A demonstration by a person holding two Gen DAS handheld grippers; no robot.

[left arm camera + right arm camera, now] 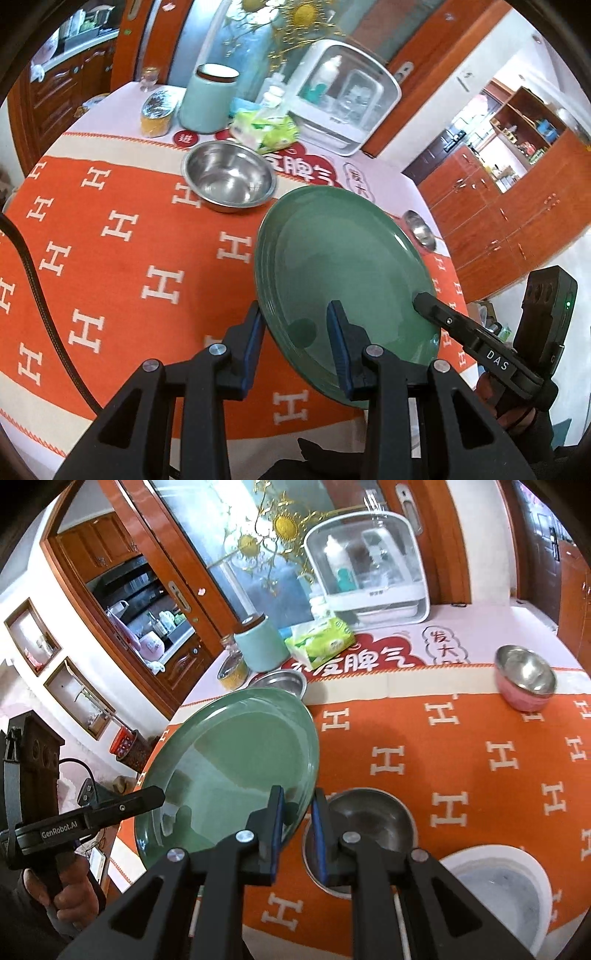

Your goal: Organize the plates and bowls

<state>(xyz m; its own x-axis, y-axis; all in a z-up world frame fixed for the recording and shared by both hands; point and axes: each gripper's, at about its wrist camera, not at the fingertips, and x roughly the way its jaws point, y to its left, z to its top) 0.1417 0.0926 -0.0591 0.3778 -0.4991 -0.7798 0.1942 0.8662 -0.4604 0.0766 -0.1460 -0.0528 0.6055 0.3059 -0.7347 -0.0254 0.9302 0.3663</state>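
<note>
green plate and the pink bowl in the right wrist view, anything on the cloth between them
Nothing: in the right wrist view only bare orange cloth lies between the green plate and the pink bowl.

The left claw [297, 345] is angling downward, its two blue-padded fingers [341, 350] closing on the near rim of the green plate [343, 266], one pad on each face. The right claw [298, 832] is likewise tilting down and pinching the opposite edge of the same plate between nearly closed pads. In the right wrist view, a hand [64, 901] is wrapping around the left claw's handle; in the left wrist view, a dark-gloved hand [517, 410] is gripping the right one.
</note>
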